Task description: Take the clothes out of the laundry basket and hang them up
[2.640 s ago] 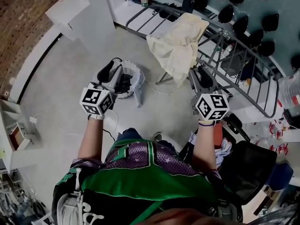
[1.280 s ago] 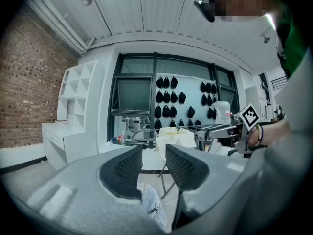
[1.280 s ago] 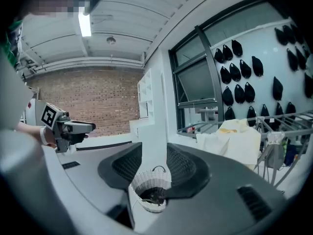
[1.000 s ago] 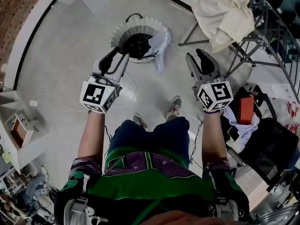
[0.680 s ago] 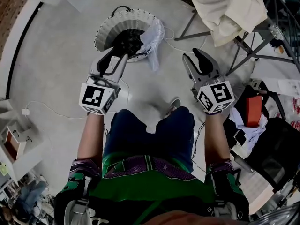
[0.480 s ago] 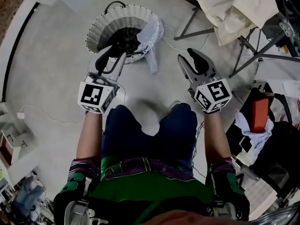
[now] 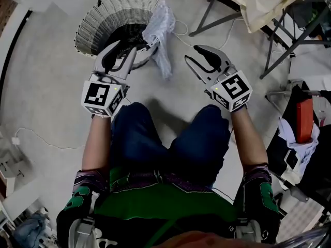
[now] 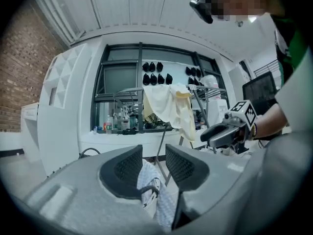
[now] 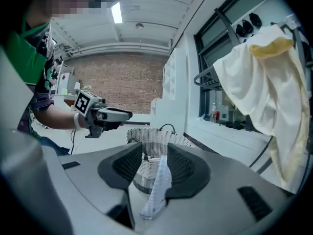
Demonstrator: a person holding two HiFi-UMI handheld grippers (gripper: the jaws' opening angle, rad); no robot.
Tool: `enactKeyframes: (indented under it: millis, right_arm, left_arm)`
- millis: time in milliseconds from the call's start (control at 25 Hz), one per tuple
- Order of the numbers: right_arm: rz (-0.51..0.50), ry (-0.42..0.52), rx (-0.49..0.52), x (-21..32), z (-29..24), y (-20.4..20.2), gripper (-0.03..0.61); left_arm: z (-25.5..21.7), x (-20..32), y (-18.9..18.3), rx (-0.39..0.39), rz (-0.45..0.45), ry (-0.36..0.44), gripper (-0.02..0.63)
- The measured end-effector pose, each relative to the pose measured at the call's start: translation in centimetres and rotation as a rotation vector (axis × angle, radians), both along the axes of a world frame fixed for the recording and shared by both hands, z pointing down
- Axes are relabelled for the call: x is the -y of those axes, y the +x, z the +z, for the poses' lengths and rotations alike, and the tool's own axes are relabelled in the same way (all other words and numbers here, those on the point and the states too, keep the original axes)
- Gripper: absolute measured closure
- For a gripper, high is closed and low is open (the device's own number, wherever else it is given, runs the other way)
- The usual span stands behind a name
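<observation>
Wicker laundry basket [image 7: 95, 20], eleven o'clock in the head view, sits far nearer than a second ago: the person has crouched and both tools have dropped toward it. Dark clothes [image 7: 133, 35] lie inside. Left gripper [image 7: 121, 49]: jaws partly apart, empty, over the near rim. White mesh cloth [image 7: 159, 30]: draped over the rim, twelve o'clock. Right gripper [image 7: 191, 54]: jaws likewise apart, holding nothing, just right of that cloth. Cream cloth [image 7: 264, 1]: already hung on the drying rack [image 7: 208, 15], one o'clock. Likely meaning: the next garment pick-up is about to begin.

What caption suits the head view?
Left gripper and right gripper, jaws open, near a wicker basket with cloth over its rim.
</observation>
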State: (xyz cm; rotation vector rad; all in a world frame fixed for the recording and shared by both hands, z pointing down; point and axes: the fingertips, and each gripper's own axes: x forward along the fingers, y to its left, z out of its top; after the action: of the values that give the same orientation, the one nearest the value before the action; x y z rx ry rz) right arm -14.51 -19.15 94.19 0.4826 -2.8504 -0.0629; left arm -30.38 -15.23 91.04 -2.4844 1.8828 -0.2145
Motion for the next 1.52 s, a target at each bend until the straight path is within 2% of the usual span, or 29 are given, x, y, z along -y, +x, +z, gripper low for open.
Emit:
enactKeyframes:
  millis: [80, 200, 400, 800, 1120, 1320, 1360, 1400, 1440, 1520]
  right_arm:
    - [-0.014, -0.008, 0.001, 0.3, 2.1, -0.3, 0.42]
    - [-0.037, -0.024, 0.006, 0.7, 4.5, -1.2, 0.42]
    - [-0.049, -0.104, 0.049, 2.5, 7.8, -3.9, 0.42]
    - [-0.105, -0.148, -0.018, 5.8, 12.8, -9.0, 0.42]
    - [-0.09, -0.192, -0.073, 7.7, 16.2, -11.4, 0.419]
    - [-0.065, -0.163, -0.125, 8.1, 16.7, -12.4, 0.42]
    - [-0.051, -0.146, -0.14, 8.3, 16.7, -12.3, 0.433]
    - [-0.038, -0.125, -0.155, 8.5, 16.6, -12.2, 0.518]
    - [-0.028, -0.109, -0.164, 8.6, 16.4, -12.0, 0.551]
    - [-0.02, -0.101, -0.158, 8.5, 15.7, -11.5, 0.557]
  left_arm:
    - [1.2, -0.6, 0.2, -0.024, 0.001, 0.005, 0.457]
    - [2.5, -1.3, 0.6, -0.017, 0.007, 0.011, 0.457]
    - [2.9, -2.2, 0.1, -0.047, -0.01, -0.004, 0.457]
    - [2.9, -4.2, -1.6, 0.005, -0.079, -0.025, 0.457]
    - [3.4, -5.4, -3.7, 0.005, -0.128, -0.025, 0.457]
    - [3.9, -5.7, -4.4, -0.003, -0.127, -0.026, 0.457]
    - [3.9, -5.7, -4.6, -0.009, -0.129, -0.026, 0.457]
    - [3.9, -5.7, -4.7, -0.013, -0.131, -0.024, 0.457]
    - [3.9, -5.7, -4.8, -0.015, -0.132, -0.022, 0.457]
    - [3.8, -5.8, -4.8, -0.017, -0.132, -0.019, 0.457]
